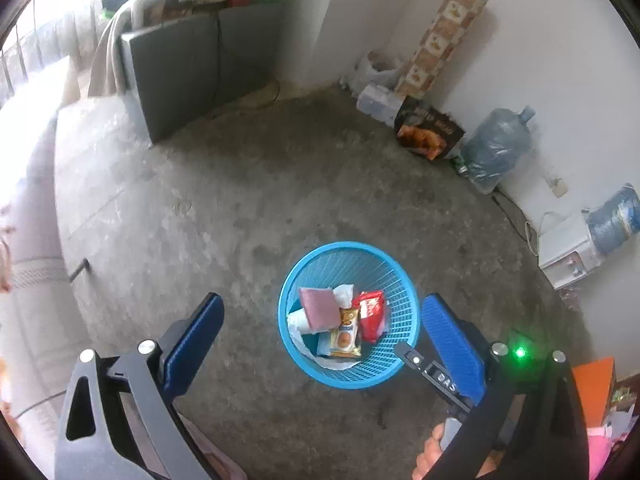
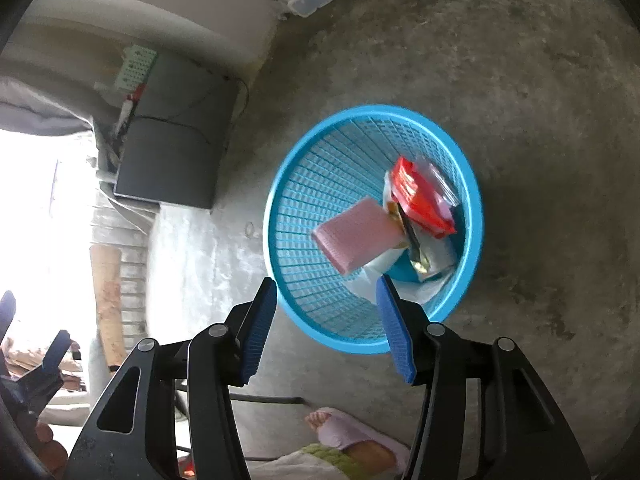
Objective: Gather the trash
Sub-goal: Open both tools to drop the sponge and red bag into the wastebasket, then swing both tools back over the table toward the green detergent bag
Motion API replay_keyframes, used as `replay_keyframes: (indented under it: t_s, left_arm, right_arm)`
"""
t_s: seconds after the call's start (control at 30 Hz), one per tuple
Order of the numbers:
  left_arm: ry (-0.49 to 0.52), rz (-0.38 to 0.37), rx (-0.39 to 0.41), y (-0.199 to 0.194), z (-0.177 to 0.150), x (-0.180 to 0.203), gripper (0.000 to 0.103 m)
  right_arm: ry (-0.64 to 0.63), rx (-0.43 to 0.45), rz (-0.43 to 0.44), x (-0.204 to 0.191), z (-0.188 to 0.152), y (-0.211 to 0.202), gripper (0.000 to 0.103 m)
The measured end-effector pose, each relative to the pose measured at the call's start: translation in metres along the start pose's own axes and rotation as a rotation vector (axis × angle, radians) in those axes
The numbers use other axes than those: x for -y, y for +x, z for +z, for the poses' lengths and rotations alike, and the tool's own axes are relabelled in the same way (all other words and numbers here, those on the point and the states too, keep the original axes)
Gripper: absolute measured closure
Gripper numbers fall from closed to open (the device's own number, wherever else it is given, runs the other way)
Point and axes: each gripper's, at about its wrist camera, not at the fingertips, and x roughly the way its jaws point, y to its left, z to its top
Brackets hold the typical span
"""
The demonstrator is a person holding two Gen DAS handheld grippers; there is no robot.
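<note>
One blue mesh basket [image 1: 349,376] sits on the bare concrete floor [image 1: 248,208], nothing around it blocking access.

Contents, counted from both views:
- one pink pad [image 2: 356,233], lying on top toward the middle
- one red wrapper [image 2: 420,200], against the basket wall
- one small yellow snack packet [image 1: 345,338], between the pink pad and the red wrapper
- white crumpled paper or plastic [image 1: 298,320] underneath; number of pieces cannot be told

Left tongs [image 1: 322,340]: fingers wide apart, holding nothing, hovering above the basket. In the left wrist view the basket shows between the two blue pads [image 1: 452,344].

Right tongs [image 2: 326,324]: also apart and empty, above the near rim of the basket. One right finger also shows in the left wrist view, overlapping the basket rim.

Around:
- two large water jugs [image 1: 496,148] along the wall, well apart from the basket
- one white appliance [image 1: 568,252] beside the farther jug, with cables on the floor next to it
- one dark printed food bag [image 1: 430,128] and one clear plastic box [image 1: 376,102] near the corner
- one patterned roll [image 1: 444,36] leaning in the corner
- dark grey panels [image 1: 180,68] standing against the far wall
- one foot in a pale slipper [image 2: 344,428] near the basket, seen from the right wrist
</note>
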Motion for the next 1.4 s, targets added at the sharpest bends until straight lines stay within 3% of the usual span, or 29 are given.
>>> replay_keyframes:
  t_s: [0.17,0.37,0.47,0.63,0.77,1.0,1.13,1.4]
  left_arm:
    - [0.032,-0.030,0.060,-0.049,-0.001,0.011,0.006]
    - [0.112,-0.067,0.137,-0.118,-0.022,0.008,0.006]
    - [0.164,-0.055,0.179,-0.153,-0.041,-0.005,0.006]
    - [0.176,0.023,0.244,-0.213,-0.082,-0.048,0.006]
    - [0.093,0.099,0.310,-0.265,-0.121,-0.105,0.006]
    - [-0.213,0.192,0.421,-0.344,-0.194,-0.207,0.006]
    - [-0.366,0.274,0.499,-0.379,-0.228,-0.255,0.006]
    - [-0.494,0.406,0.527,-0.398,-0.270,-0.315,0.006]
  right_arm:
    - [-0.030,0.043,0.055,-0.018,0.000,-0.025,0.052]
    - [-0.168,0.056,0.066,-0.051,-0.026,-0.067,0.046]
    - [-0.251,0.047,0.073,-0.066,-0.045,-0.086,0.040]
    - [-0.365,0.001,0.092,-0.093,-0.074,-0.098,0.037]
    - [-0.460,-0.017,0.132,-0.122,-0.096,-0.111,0.036]
    - [-0.676,-0.004,0.204,-0.192,-0.156,-0.126,0.035]
    - [-0.870,-0.023,0.259,-0.243,-0.215,-0.122,0.033]
    - [-1.252,-0.068,0.278,-0.325,-0.347,-0.090,0.031]
